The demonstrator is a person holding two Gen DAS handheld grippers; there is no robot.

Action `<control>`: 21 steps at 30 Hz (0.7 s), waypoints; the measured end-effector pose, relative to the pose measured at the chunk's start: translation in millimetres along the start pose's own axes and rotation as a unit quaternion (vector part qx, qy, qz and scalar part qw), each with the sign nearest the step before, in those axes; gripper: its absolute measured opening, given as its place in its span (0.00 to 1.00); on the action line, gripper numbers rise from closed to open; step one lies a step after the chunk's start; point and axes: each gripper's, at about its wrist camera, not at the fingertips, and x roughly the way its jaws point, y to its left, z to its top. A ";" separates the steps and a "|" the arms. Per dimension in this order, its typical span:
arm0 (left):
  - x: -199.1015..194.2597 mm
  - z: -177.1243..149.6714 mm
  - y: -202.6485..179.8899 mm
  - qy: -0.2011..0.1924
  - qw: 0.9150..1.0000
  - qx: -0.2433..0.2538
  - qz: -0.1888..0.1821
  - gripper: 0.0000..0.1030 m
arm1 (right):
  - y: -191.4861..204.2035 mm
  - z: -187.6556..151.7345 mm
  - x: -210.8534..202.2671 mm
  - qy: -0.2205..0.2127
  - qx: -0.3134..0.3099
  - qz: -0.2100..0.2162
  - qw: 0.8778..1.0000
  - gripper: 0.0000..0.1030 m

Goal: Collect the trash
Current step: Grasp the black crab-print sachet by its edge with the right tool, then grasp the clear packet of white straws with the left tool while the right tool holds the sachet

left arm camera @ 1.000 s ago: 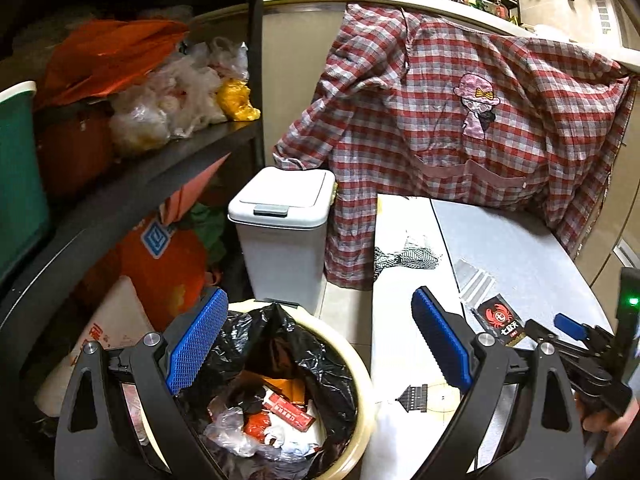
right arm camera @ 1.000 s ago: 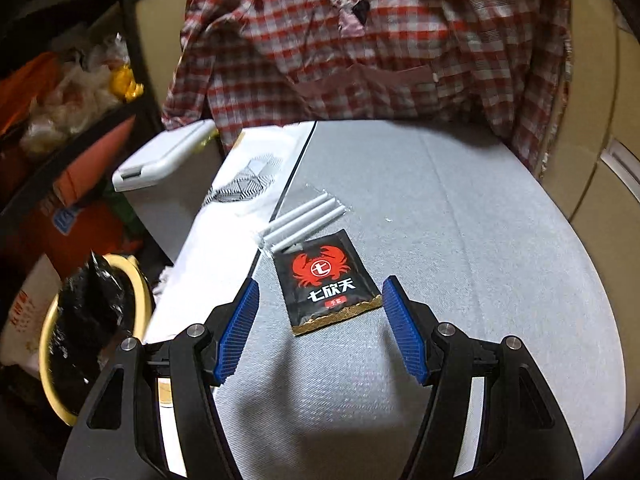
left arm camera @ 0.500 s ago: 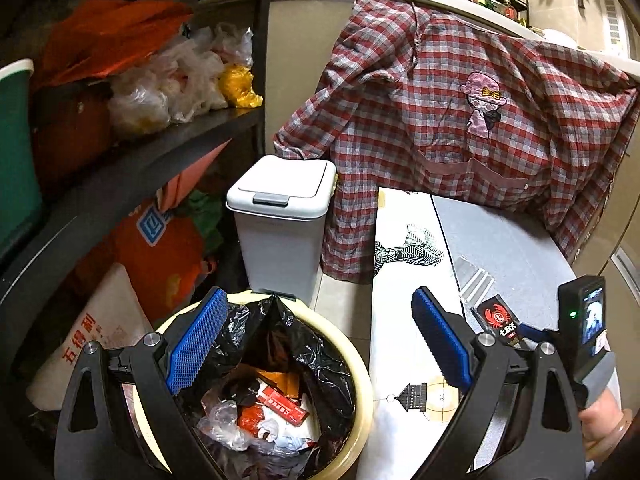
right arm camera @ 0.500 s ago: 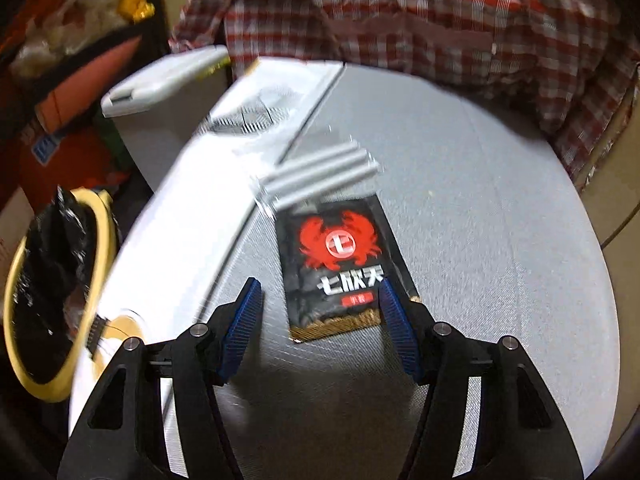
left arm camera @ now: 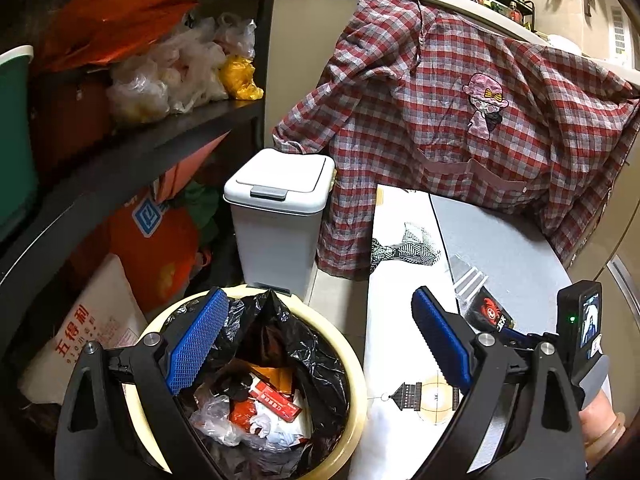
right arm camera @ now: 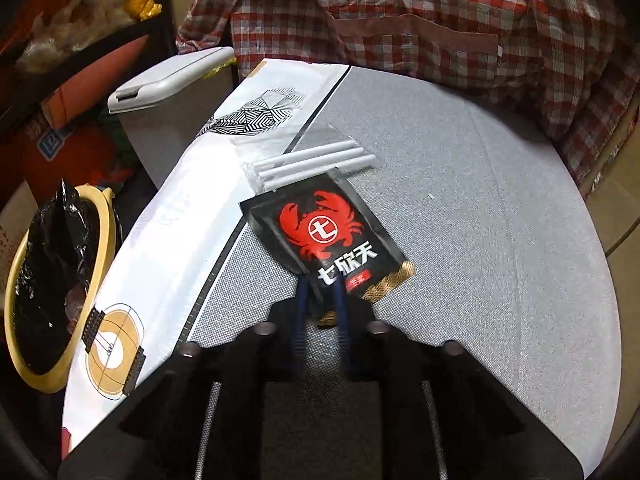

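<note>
Your surroundings, left to right. Black shelf (left arm camera: 132,152) at left: green bin (left arm camera: 16,136) at its edge, orange bag (left arm camera: 108,28) on top level, clear plastic bags (left arm camera: 168,76) beside it, yellow bag (left arm camera: 238,80) at the row's end. Below the shelf: orange sack (left arm camera: 156,248) and a white sack (left arm camera: 92,328) with red lettering. Grey lidded bin (left arm camera: 276,220) stands on the floor, lid down. Plaid shirt (left arm camera: 472,120) hangs behind, its hem draping onto the table (right arm camera: 500,240). Grey tabletop, with a white printed cloth (right arm camera: 180,240) along its left side.
</note>
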 end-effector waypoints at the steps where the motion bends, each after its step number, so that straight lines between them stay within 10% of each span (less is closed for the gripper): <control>1: 0.2 0.0 0.2 0.000 1.000 0.000 -0.001 0.87 | -0.9 -0.3 -1.9 -0.003 0.003 -0.003 1.000 0.10; 21: 31.8 3.5 -82.2 -0.038 0.993 0.077 -0.077 0.87 | -66.4 4.1 -103.4 -0.117 0.116 -0.013 0.986 0.09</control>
